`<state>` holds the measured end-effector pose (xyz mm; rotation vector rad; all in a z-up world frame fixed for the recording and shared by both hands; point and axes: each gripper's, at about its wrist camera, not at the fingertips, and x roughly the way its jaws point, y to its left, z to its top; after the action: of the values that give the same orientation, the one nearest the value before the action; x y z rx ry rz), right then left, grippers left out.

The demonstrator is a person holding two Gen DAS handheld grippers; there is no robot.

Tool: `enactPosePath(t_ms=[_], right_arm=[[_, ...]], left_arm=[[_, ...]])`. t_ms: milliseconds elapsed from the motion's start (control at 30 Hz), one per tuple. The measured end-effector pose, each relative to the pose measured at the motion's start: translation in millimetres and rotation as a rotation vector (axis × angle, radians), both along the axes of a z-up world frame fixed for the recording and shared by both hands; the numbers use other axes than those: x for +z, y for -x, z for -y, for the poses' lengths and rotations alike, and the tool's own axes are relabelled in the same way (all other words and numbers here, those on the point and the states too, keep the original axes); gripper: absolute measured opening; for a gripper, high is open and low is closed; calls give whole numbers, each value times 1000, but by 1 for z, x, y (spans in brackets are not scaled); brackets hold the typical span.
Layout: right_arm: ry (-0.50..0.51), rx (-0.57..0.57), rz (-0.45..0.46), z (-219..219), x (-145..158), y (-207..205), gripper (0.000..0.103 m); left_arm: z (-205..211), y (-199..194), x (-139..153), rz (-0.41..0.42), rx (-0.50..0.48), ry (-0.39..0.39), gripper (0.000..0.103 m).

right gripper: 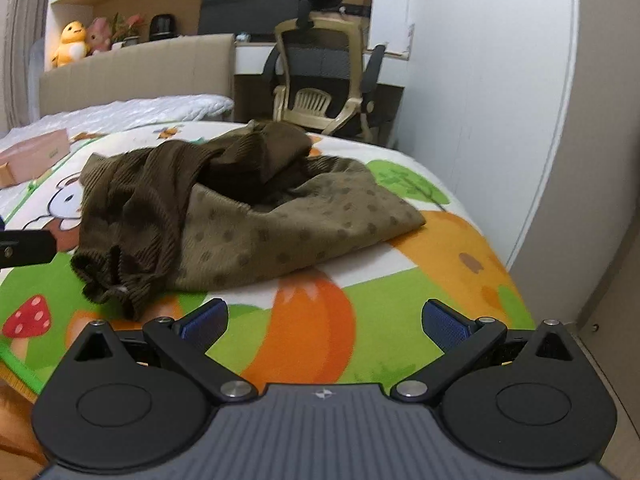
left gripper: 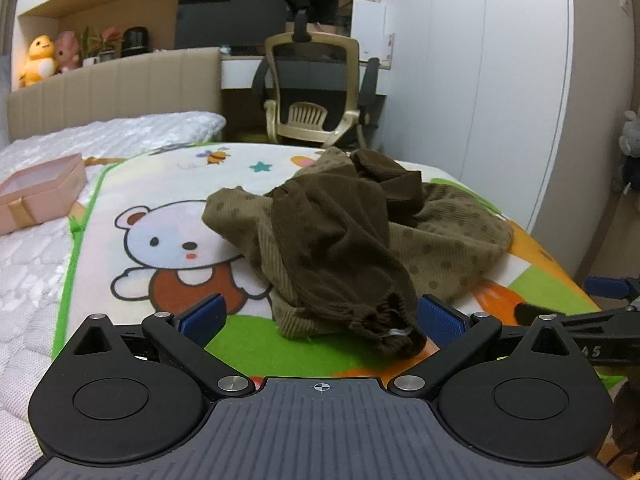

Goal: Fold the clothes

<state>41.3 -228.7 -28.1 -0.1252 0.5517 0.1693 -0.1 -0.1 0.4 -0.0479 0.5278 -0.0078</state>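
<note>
So I've got both grippers hanging over the near edge of the bed point(left gripper: 36, 280), pointed down a bit at the pile. The brown garment point(left gripper: 340, 236) is lying crumpled on the cartoon blanket point(left gripper: 168, 184), toward the blanket's right side and closer to the near edge than the headboard end. It looks like two tones: a darker ribbed part bunched on top and a lighter olive part with dots spread flat underneath toward the right edge of the bed. A gathered cuff point(left gripper: 390, 322) of the dark part flops out toward me. My left gripper point(left gripper: 320, 316) has its jaws spread wide, and that cuff sits in the gap, close to the right-hand blue pad, but nothing is pinching it. My right gripper point(right gripper: 324, 320) is spread just as wide, with only blanket between its blue pads; from its view the garment sits ahead and to the left, apart from the fingers. In the left wrist view the right gripper pokes in at the right edge, just beside the left one. There's a pink box point(left gripper: 38, 196) near the left edge of the bed, on the white quilt, well apart from the clothes. Beyond the far end of the bed there's an office chair point(left gripper: 316, 80) at a desk, and a yellow plush point(left gripper: 38, 60) up on the ledge behind the headboard.
</note>
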Motion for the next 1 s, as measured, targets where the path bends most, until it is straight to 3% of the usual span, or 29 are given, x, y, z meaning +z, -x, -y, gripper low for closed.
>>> enactPosePath(t_ms=[133,400,1000], right_arm=[[-25,-16,39,3,5,8,103],[-32,23,-2,-2,1,0,103],[-39,48,4,-7,3,1,103]], left_arm=[[1,1,4,-5,1,14,103],[3,-4,-8,2,5,21,103],[1,-3,-6,-37,-5,22,103]])
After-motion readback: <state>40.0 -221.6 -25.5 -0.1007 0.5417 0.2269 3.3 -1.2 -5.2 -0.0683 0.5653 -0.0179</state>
